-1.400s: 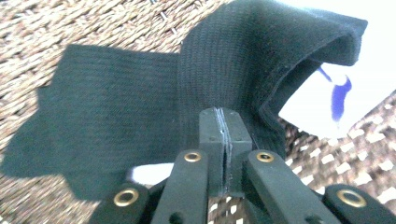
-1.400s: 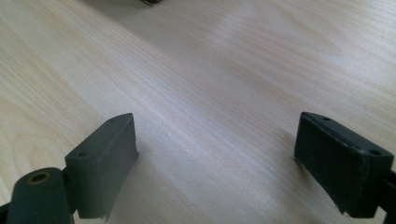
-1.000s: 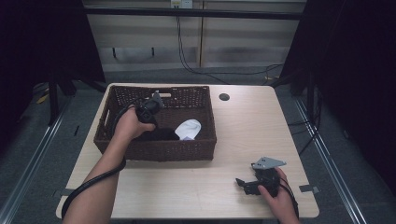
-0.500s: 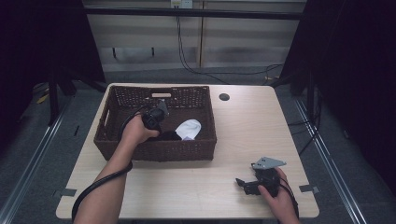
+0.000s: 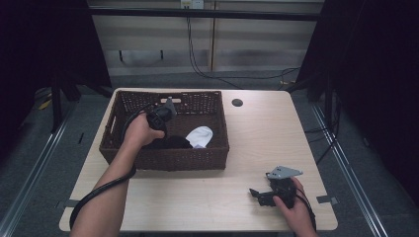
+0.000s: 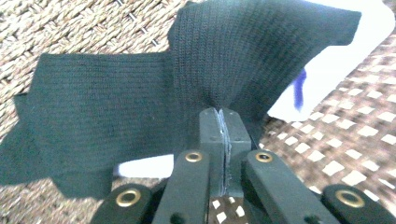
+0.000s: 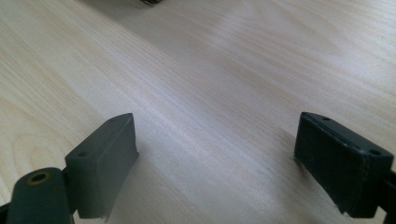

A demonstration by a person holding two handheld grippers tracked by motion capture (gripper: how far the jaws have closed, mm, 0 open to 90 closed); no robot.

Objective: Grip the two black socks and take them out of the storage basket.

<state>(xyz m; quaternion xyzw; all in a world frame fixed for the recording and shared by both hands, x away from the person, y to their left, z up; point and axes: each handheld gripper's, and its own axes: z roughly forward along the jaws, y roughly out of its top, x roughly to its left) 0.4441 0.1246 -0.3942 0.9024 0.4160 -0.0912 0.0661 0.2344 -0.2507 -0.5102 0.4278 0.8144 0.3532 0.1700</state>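
Inside the brown wicker basket (image 5: 163, 160) lies a black sock (image 6: 121, 93), with a white sock (image 5: 200, 136) beside and partly under it. My left gripper (image 6: 220, 114) reaches down into the basket (image 6: 364, 140); its jaws have just been closing and now pinch a fold of the black sock, pulling the knit up into a peak. In the high view the left gripper (image 5: 165, 129) sits over the dark cloth (image 5: 173, 143). My right gripper (image 7: 215, 158) rests low over the bare wooden table (image 7: 196, 84) at the front right, jaws wide apart with nothing between them, also seen from above (image 5: 259, 195).
A round cable hole (image 5: 237, 102) sits in the tabletop behind the basket's right corner. The table (image 5: 207, 202) has bare wood in front of and to the right of the basket. Dark floor and cables lie beyond the far edge.
The left hand has shifted slightly toward the near side of the basket over the black sock. The right gripper has not moved.
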